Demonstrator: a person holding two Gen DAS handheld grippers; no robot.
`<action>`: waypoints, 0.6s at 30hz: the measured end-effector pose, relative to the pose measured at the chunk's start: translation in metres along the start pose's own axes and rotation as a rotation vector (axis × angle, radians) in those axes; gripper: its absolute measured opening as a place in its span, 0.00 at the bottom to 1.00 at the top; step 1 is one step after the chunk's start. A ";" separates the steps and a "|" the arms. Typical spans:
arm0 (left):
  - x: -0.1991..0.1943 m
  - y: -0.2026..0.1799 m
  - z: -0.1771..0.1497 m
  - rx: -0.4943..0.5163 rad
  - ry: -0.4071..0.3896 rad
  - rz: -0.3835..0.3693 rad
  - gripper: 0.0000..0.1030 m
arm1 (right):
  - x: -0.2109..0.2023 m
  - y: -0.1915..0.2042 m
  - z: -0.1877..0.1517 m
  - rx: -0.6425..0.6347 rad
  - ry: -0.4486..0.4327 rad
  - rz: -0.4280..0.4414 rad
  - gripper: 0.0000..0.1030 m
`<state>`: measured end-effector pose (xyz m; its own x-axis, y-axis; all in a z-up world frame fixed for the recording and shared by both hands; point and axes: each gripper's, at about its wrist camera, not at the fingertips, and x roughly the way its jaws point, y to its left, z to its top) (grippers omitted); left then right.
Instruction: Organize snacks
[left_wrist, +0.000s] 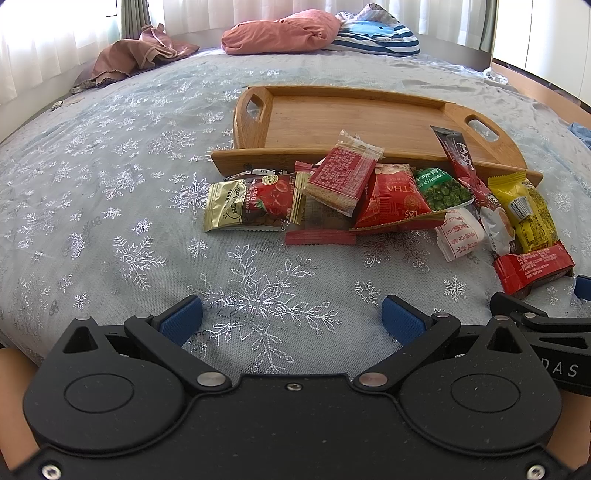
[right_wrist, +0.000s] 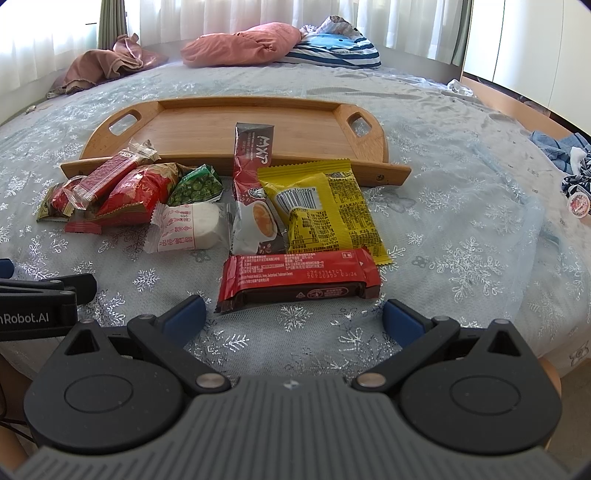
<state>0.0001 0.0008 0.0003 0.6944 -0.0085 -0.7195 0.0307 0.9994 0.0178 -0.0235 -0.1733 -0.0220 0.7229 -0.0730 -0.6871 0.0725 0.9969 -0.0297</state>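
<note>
Hovering over the bedspread (right_wrist: 461, 229), both grippers hold their jaws wide apart, gripping nothing.

Red snack bar (right_wrist: 299, 278) lies just at 12 o'clock of the right gripper (right_wrist: 293, 314); from the left gripper (left_wrist: 291, 315), the snack pile (left_wrist: 332, 192) sits at 1 o'clock before the wooden tray (left_wrist: 332, 118).

Both grippers' fingers (left_wrist: 181, 320) (right_wrist: 402, 321) spread wide, empty.

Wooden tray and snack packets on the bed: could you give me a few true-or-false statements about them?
1. The wooden tray holds several packets. False: nearly bare; only a coffee stick's end leans over its rim.
2. The red chocolate bar lies nearest the right gripper. True.
3. The left gripper grips a packet. False: open, nothing between its fingers.
4. The yellow packet lies barcode-up. True.
</note>
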 end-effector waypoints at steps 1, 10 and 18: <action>0.000 0.000 0.000 -0.001 -0.001 -0.001 1.00 | 0.000 0.000 0.000 -0.001 -0.003 0.000 1.00; -0.002 0.001 0.000 -0.005 -0.007 -0.003 1.00 | -0.006 0.001 -0.004 0.000 -0.025 -0.006 1.00; -0.003 0.002 -0.001 0.015 -0.026 -0.009 1.00 | -0.006 0.001 -0.007 -0.001 -0.052 -0.011 1.00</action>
<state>-0.0031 0.0030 0.0017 0.7128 -0.0186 -0.7011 0.0473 0.9986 0.0216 -0.0325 -0.1716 -0.0236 0.7568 -0.0858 -0.6480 0.0804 0.9960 -0.0381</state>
